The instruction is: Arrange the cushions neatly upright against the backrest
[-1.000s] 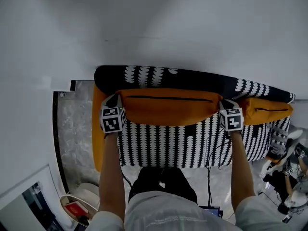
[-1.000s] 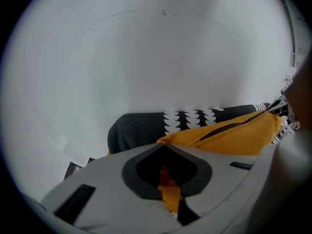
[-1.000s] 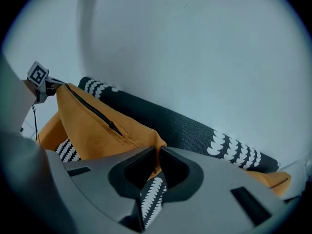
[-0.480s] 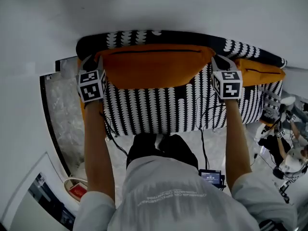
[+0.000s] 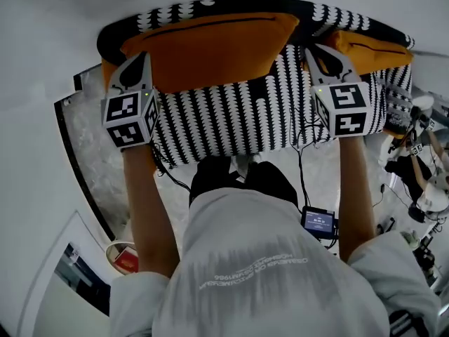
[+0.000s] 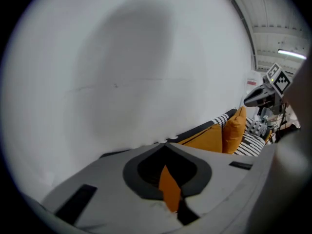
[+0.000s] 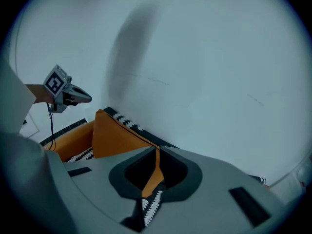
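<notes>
A large orange cushion (image 5: 210, 48), a dark zip running along its upper edge, is standing upright lengthwise against the black-and-white patterned backrest (image 5: 337, 16), its top nearly reaching the backrest's crest. A second orange cushion (image 5: 368, 48), also zipped along the top, is leaning against the same backrest near it, at the right end.

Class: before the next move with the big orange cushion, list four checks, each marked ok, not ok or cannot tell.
1. Left gripper grip: jaws have just been closing, big cushion fabric between them: ok.
2. Right gripper grip: orange fabric between jaws: ok.
3. The big cushion resting upright against backrest: cannot tell.
4. Second cushion standing against backrest: ok.
</notes>
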A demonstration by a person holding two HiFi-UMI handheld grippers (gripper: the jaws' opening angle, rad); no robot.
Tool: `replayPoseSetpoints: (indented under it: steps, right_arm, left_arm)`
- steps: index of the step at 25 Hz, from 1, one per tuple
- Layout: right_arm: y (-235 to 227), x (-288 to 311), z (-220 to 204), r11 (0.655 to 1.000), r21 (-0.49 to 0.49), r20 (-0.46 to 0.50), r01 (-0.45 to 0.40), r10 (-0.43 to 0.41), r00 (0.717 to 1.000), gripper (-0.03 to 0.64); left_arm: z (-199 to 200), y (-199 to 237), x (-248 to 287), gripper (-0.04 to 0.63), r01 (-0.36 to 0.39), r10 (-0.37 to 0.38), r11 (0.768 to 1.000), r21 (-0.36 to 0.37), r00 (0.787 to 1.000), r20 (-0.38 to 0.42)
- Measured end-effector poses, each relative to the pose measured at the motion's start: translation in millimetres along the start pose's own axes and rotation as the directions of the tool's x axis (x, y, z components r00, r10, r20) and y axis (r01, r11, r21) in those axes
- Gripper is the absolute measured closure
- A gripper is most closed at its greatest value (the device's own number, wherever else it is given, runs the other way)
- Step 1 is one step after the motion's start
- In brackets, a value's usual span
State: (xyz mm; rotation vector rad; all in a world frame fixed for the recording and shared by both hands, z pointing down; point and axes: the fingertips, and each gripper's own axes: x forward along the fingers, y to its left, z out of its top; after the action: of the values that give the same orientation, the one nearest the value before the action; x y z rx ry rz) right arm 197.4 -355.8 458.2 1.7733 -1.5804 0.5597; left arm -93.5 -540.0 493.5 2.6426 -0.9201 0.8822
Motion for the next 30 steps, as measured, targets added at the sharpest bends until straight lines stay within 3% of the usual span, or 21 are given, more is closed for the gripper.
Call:
replayPoseSetpoints:
  steps: [5, 9, 16, 24, 30]
  right_arm:
    - [1.1, -53.5, 11.6, 0.999, 0.033, 0.097, 0.005, -0.008, 0.995, 0.612]
    - [-1.2, -105.8, 15.1, 0.999, 0.033, 0.182, 0.015, -0.021, 0.983, 0.612]
    - [1.6, -210.0, -15.4, 1.000, -0.019, 0.278, 0.012, -0.006, 0.961, 0.612]
    - [22.0, -321.0, -50.1, 0.998, -0.052, 0.401, 0.024, -0.001, 0.916, 0.612]
    - [34.1, -400.9, -88.4, 0.999, 0.032, 0.463, 0.003, -0.017, 0.886, 0.612]
  left_arm:
    - [18.8, -65.7, -32.3, 0.575, 0.072, -0.074, 0.997, 0.029, 0.995, 0.068]
    - [34.2, -111.8, -72.1, 0.575, 0.088, -0.100, 0.991, 0.103, 0.987, 0.127]
    - [34.3, -184.1, -154.3, 0.575, 0.071, -0.101, 0.986, 0.149, 0.974, 0.202]
    - [15.6, -249.5, -254.3, 0.575, 0.002, -0.057, 0.982, 0.187, 0.956, 0.289]
    - [0.9, -293.1, -326.9, 0.575, -0.056, -0.012, 0.980, 0.192, 0.941, 0.337]
